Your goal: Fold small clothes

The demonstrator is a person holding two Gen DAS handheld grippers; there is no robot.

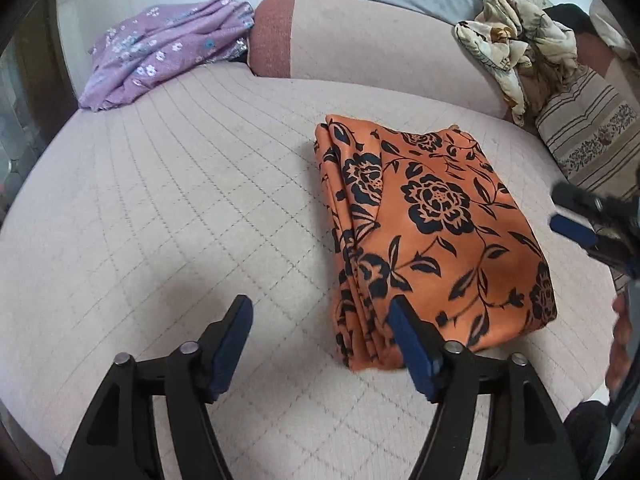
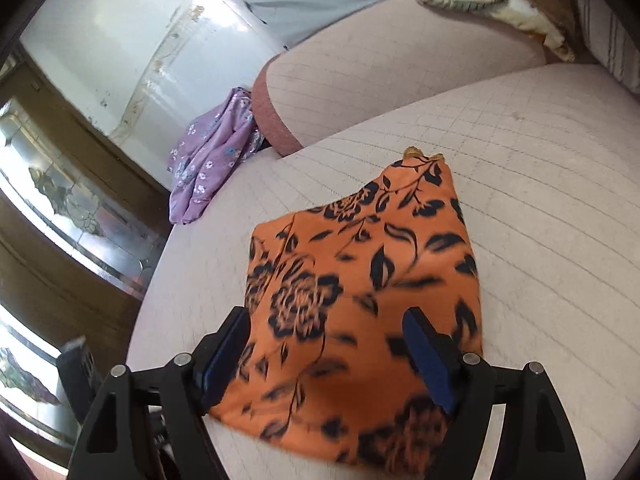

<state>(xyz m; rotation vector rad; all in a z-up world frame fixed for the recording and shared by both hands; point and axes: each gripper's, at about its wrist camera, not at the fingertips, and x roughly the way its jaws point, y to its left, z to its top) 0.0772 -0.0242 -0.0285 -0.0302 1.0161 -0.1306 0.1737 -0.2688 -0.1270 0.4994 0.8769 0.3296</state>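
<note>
An orange garment with dark blue flowers lies folded into a thick rectangle on the quilted pink sofa seat. It also shows in the right wrist view. My left gripper is open and empty, at the near left corner of the folded garment, its right finger over the fabric's edge. My right gripper is open above the near end of the garment, holding nothing. The right gripper also shows at the right edge of the left wrist view.
A lilac flowered garment lies crumpled at the seat's back left, also in the right wrist view. A cream patterned cloth is heaped on the backrest at right. A striped cushion sits right. A glass-panelled door stands left.
</note>
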